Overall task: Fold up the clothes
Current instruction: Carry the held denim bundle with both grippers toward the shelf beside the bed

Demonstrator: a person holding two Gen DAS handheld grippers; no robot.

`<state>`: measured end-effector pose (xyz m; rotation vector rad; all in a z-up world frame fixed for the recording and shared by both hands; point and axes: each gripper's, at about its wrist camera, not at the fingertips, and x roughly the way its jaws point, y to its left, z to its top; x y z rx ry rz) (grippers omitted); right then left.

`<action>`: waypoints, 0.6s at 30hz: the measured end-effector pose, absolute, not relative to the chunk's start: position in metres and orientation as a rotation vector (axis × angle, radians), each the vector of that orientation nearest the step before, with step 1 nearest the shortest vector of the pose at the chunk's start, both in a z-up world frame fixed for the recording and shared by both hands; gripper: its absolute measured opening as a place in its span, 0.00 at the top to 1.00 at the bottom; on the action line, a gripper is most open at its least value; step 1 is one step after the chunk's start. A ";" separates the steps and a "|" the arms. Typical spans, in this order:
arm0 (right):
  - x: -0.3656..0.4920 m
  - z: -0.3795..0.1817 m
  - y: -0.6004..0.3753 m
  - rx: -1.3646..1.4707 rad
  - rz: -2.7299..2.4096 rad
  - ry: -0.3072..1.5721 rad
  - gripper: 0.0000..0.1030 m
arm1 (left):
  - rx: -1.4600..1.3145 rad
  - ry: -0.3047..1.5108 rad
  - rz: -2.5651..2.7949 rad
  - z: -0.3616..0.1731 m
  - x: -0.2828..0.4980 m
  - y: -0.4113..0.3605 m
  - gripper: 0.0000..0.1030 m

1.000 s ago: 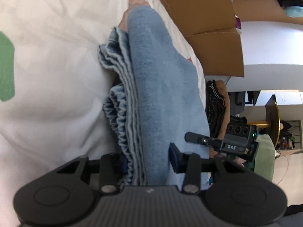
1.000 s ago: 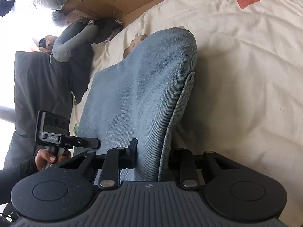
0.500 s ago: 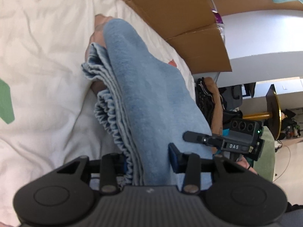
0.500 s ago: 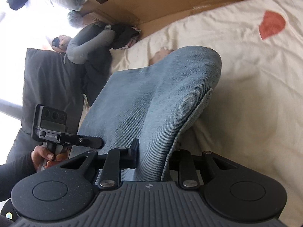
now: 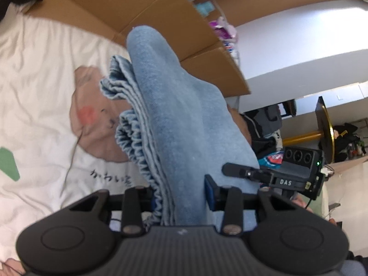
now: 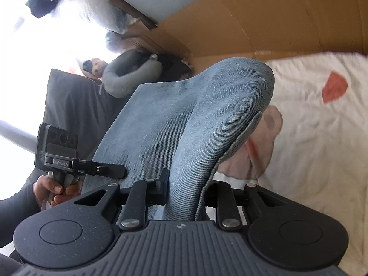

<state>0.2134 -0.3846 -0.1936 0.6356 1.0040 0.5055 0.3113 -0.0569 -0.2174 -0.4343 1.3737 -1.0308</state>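
A folded light-blue denim garment (image 5: 179, 115) with a ruffled elastic edge hangs in the air above the white bed sheet (image 5: 34, 92). My left gripper (image 5: 180, 193) is shut on its thick layered end. My right gripper (image 6: 188, 188) is shut on the opposite end of the same garment (image 6: 184, 119), next to a stitched hem. The cloth arches up between the two grips. In the left wrist view a finger (image 5: 239, 172) of the right gripper touches the denim at the right. In the right wrist view a hand (image 6: 57, 188) holds the left gripper's handle.
Cardboard boxes (image 5: 138, 4) stand along the far side of the bed. The sheet carries a pink cartoon print (image 5: 92, 115) below the garment. A dark cushion (image 6: 69, 101) and a grey neck pillow (image 6: 128, 76) lie at the bed's left end. A gold-legged table (image 5: 322, 119) stands beyond the bed.
Both grippers have risen together with the denim garment. It has come off the sheet, and the pink print under it now shows.
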 end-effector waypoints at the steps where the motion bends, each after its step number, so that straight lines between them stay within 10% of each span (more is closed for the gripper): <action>1: 0.213 -0.183 -0.386 0.631 0.505 0.996 0.79 | -0.429 1.367 -1.035 -0.207 0.312 -0.059 0.61; 18: 0.176 -0.010 -0.436 0.583 0.459 0.839 0.78 | -0.331 1.230 -1.130 -0.033 0.282 -0.124 0.62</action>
